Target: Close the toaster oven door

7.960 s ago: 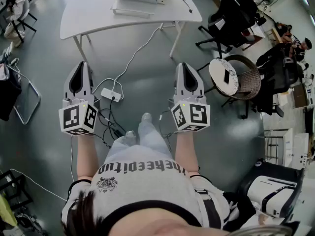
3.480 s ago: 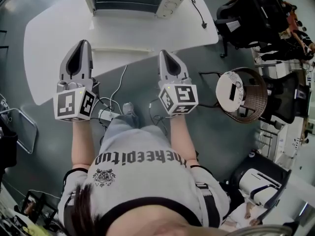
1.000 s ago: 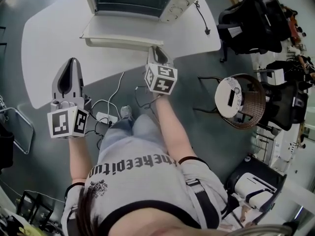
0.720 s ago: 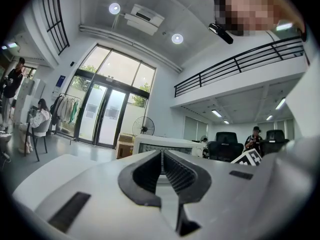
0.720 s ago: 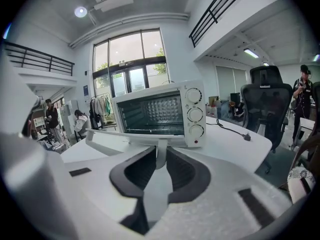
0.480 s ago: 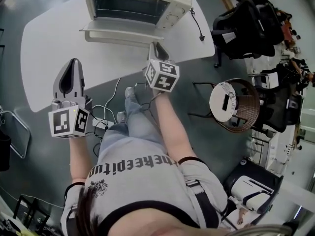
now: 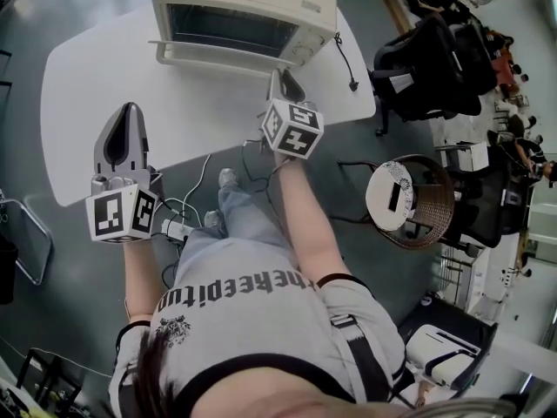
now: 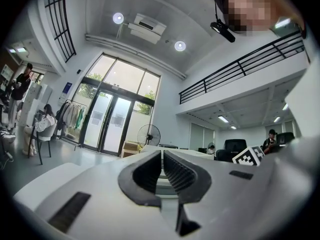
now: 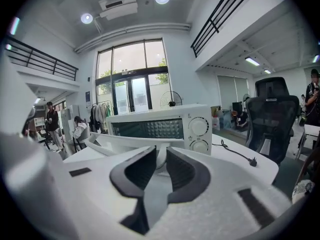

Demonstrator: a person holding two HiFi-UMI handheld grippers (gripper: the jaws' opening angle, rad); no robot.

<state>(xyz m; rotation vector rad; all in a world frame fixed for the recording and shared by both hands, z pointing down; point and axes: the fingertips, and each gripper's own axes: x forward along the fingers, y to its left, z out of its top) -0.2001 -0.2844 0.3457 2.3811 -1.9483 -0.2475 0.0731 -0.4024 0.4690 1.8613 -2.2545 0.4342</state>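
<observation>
A cream toaster oven (image 7: 252, 11) stands on the white table (image 7: 96, 103). Its glass door (image 7: 218, 55) hangs partly raised, tilted out toward me. My right gripper (image 7: 278, 78) reaches to the right end of the door's front edge. In the right gripper view the oven (image 9: 195, 129) fills the middle, and the white door handle (image 9: 120, 144) runs between the jaws of the right gripper (image 9: 160, 156), which press on it. The left gripper (image 7: 127, 111) hovers over the table's near edge, well left of the oven. Its jaws (image 8: 162, 159) are shut with nothing between them.
The oven's black power cord (image 7: 344, 64) lies unplugged on the table at the right. Black office chairs (image 7: 418, 50) and a round wicker stool (image 7: 409, 200) stand to the right. A power strip (image 7: 174, 227) with cables lies on the floor by my feet.
The door has swung up from lying flat to partly raised, with my right gripper moving up and toward the oven at its front edge. The left gripper has barely moved.
</observation>
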